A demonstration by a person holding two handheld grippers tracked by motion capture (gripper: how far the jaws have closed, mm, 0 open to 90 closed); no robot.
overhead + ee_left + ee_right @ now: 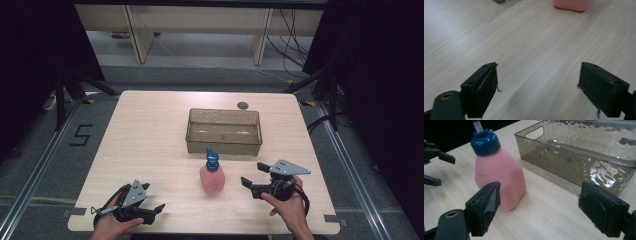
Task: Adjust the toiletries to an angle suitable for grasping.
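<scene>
A pink bottle (212, 179) with a blue cap stands upright on the wooden table, just in front of a clear brownish tray (223, 142). My right gripper (253, 174) is open to the bottle's right, jaws pointing left toward it, nothing held. In the right gripper view the bottle (499, 178) stands just past the left jaw, and the tray (564, 161) lies behind to the right. My left gripper (156, 212) rests open near the table's front left edge, pointing right. In the left gripper view its jaws (537, 80) are wide apart over bare wood, with the bottle's base (572, 5) far ahead.
A small dark round disc (243, 105) lies on the table behind the tray. Black stand legs (67, 87) rise beside the table's back corners. The floor at the left carries a marked "5" (80, 135). The left gripper (435, 167) shows far off in the right gripper view.
</scene>
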